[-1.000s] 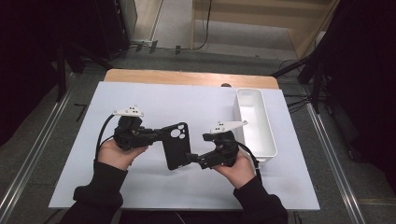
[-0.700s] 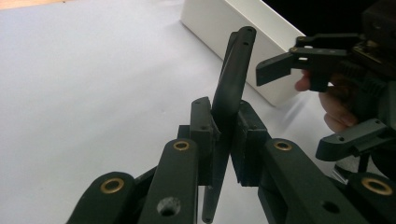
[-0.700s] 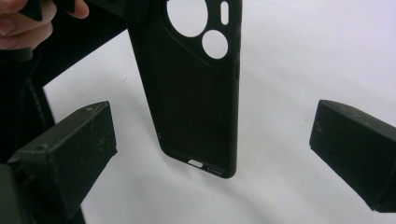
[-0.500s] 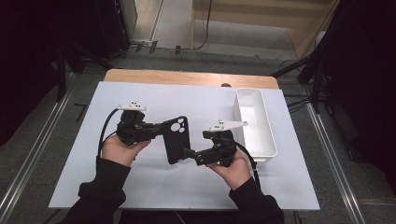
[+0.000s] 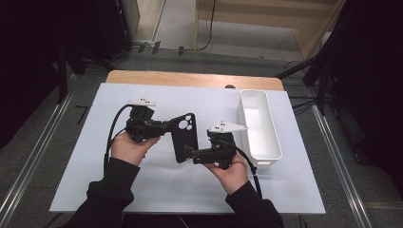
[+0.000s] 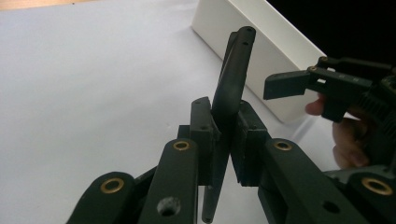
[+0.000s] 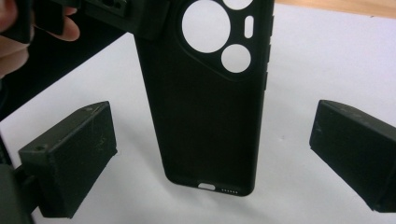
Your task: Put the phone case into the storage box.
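From my remote seat I see my two sleeved forearms come in at the near edge of the white table (image 5: pixel 95 190) in the high view. My right hand (image 5: pixel 233 173) holds the right gripper (image 5: pixel 190 153) low and level, its jaws pointing left at the bottom end of the black phone case (image 5: pixel 183 137). In the right gripper view its two black pads (image 7: pixel 70 158) stand spread wide, one on each side of the case and well clear of it, touching nothing; the case hangs between them with its charging-port slot at the bottom edge and its round camera cut-outs higher up.

A little farther out, my left hand (image 5: pixel 130 147) holds the left gripper (image 5: pixel 166 127), which points right. It pinches the case by one long edge near the camera end: in the left gripper view the pads (image 6: pixel 203 126) press flat on both faces of the case (image 6: pixel 231 88), which I see edge-on, tilted, lifted off the table. The right gripper (image 6: pixel 285 84) shows beyond it, just beside the case, jaws apart.

Farther right lies the white rectangular bin (image 5: pixel 259 126), its length running away from me, well apart from the case. Behind the white surface runs the wooden table edge (image 5: pixel 190 78).
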A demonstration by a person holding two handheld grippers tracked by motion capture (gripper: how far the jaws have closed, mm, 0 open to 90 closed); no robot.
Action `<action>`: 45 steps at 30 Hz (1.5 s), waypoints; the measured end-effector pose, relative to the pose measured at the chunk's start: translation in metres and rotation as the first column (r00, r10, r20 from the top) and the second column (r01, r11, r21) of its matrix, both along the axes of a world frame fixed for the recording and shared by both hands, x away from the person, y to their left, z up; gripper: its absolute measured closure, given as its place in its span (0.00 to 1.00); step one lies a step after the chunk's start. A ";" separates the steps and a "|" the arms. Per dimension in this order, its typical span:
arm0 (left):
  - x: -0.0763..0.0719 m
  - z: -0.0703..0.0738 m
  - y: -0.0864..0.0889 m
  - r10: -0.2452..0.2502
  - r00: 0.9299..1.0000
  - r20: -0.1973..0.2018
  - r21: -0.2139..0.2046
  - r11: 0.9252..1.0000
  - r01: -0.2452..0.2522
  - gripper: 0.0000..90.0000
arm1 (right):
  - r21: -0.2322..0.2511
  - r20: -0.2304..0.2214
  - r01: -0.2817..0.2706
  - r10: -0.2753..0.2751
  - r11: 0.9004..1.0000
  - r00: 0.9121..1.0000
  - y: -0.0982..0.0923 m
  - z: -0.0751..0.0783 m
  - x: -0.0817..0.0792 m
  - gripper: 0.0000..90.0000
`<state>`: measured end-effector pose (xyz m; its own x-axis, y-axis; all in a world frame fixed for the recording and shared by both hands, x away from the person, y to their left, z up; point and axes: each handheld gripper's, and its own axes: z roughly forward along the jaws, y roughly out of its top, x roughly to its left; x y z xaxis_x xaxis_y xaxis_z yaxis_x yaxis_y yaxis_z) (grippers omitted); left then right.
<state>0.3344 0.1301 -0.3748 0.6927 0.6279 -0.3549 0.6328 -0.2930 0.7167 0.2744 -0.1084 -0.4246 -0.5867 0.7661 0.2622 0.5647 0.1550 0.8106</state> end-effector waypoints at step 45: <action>-0.015 0.003 -0.033 -0.040 0.999 0.024 0.021 0.999 0.040 0.90 | -0.030 0.033 0.144 -0.143 0.989 0.989 0.020 0.000 0.012 0.12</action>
